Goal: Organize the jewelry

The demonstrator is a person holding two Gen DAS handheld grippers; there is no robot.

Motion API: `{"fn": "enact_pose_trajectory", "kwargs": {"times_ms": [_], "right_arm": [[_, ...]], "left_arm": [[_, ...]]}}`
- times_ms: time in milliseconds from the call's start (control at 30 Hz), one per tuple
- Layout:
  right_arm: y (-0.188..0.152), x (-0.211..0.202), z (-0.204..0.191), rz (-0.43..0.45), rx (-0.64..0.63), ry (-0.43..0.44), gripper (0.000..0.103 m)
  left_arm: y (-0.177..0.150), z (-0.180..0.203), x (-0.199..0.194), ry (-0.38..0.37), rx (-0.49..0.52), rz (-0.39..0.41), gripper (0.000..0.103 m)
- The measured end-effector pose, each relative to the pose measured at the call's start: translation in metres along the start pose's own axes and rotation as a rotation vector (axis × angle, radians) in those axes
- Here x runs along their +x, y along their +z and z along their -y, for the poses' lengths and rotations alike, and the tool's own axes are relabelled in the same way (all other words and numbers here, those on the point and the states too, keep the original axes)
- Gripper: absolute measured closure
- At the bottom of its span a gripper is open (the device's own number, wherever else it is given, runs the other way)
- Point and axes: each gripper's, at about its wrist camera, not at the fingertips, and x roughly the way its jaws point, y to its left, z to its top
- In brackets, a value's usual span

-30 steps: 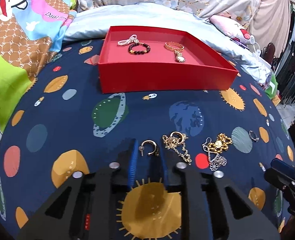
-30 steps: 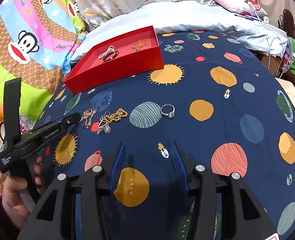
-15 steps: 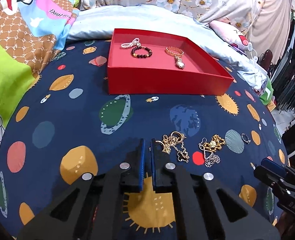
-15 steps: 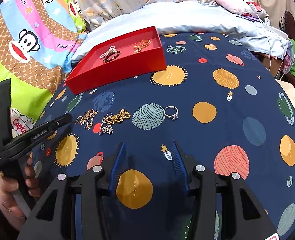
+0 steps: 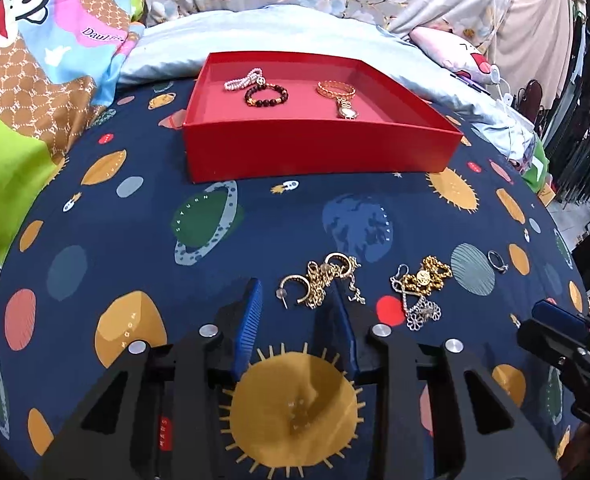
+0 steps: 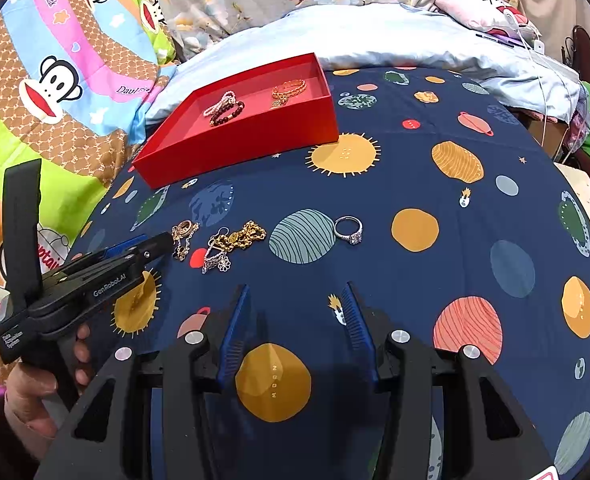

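My left gripper [image 5: 295,292] is open, low over the bedspread, its fingertips either side of a gold hoop earring [image 5: 295,290] lying next to a gold chain tangle [image 5: 331,276]. A gold and silver jewelry pile [image 5: 421,290] lies to the right, then a silver ring [image 5: 497,261]. The red tray [image 5: 315,152] behind holds a pearl bracelet [image 5: 243,80], a dark bead bracelet [image 5: 266,95] and a gold watch [image 5: 341,98]. My right gripper [image 6: 295,292] is open and empty, short of the ring [image 6: 349,229] and the pile [image 6: 231,246]. The left gripper also shows in the right wrist view [image 6: 151,246].
The navy planet-print bedspread [image 6: 415,184] covers the bed. A pale blue pillow [image 5: 279,36] and floral bedding lie behind the tray. A cartoon monkey blanket [image 6: 55,92] lies at the left. The bed edge drops off at the right.
My left gripper shut beside the hoop earring half a second ago, and now stands open around it. The earring lies on the bedspread. My right gripper has hardly moved.
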Motion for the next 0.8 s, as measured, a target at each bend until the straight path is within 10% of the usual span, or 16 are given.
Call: {"fn": "enact_pose_trajectory", "kwargs": {"times_ms": [133, 800], "right_arm": [[0.000, 0.000, 0.000, 0.000, -0.002, 0.000, 0.056], [0.011, 0.016, 0.006, 0.004, -0.015, -0.033, 0.056]], "left_arm": [[0.002, -0.004, 0.002, 0.013, -0.007, 0.001, 0.085], [-0.005, -0.020, -0.017, 0.028, -0.039, 0.006, 0.086]]}}
